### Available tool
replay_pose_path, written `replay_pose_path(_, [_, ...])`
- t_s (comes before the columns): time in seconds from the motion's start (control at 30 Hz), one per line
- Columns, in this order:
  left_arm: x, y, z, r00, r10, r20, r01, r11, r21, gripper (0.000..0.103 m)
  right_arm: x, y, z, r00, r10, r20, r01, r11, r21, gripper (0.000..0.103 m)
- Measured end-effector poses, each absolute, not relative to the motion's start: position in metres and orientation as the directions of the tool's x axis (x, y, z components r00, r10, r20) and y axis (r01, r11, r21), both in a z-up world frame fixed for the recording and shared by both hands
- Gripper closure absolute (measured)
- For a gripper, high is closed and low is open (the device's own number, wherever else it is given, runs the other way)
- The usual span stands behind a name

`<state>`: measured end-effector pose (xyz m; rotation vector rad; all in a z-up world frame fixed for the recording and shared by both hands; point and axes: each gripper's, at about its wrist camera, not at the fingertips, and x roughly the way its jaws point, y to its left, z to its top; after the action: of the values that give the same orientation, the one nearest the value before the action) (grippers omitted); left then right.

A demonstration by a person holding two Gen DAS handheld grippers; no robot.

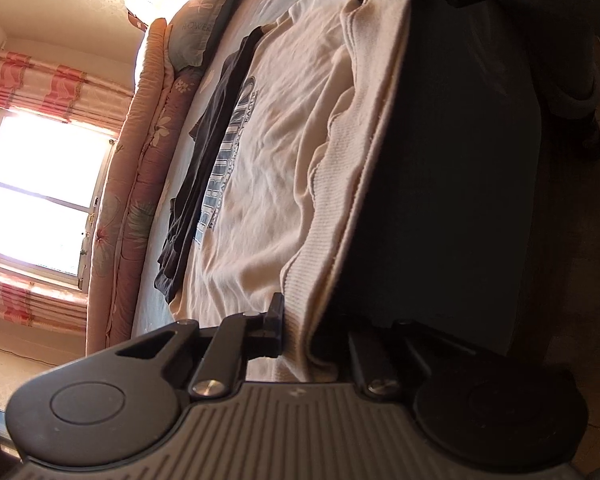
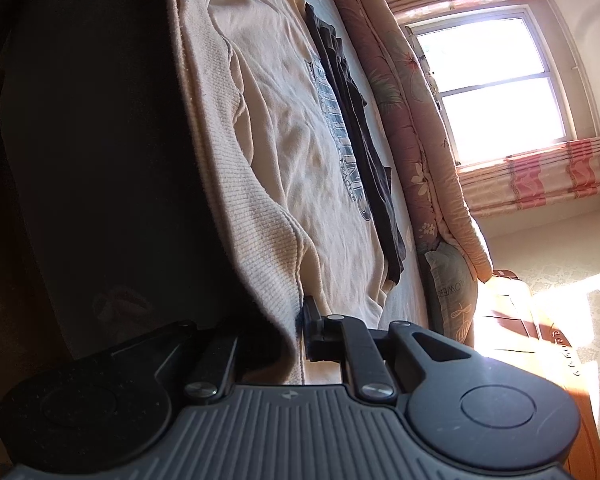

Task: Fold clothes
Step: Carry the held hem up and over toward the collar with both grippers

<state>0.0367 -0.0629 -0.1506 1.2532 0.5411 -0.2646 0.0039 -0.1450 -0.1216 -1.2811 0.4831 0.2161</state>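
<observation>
Cream sweatshirt (image 1: 284, 120) — ribbed hem, blue lettering, flat on bed (image 1: 156, 300) — both tools clamping hem

We see a cream sweatshirt (image 1: 300, 120) spread flat and wrinkled on the bed, its blue-grey printed lettering facing up and its ribbed hem (image 1: 320, 240) lying along the near edge of the bed. A dark garment (image 1: 216, 140) lies flat at the far side of the sweatshirt, touching it and partly tucked under its far edge.
</observation>
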Motion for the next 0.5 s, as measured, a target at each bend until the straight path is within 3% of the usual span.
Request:
replay_pose_path(0.1, [0.038, -0.062, -0.147, 0.845, 0.097, -0.525, 0.479, 0.296, 0.826, 0.094, 0.004, -0.147, -0.124, 0.892, -0.116, -0.437, -0.401, 0.247, -0.882, 0.077])
replay_pose_path(0.4, [0.036, -0.062, -0.154, 0.841, 0.088, -0.534, 0.493, 0.280, 0.824, 0.093, 0.003, -0.147, -0.127, 0.902, -0.101, -0.420, -0.394, 0.206, -0.895, 0.077])
replay_pose_path(0.5, [0.038, -0.061, -0.151, 0.835, 0.085, -0.543, 0.499, 0.298, 0.814, 0.092, 0.002, -0.148, -0.130, 0.919, -0.087, -0.383, -0.364, 0.179, -0.914, 0.068])
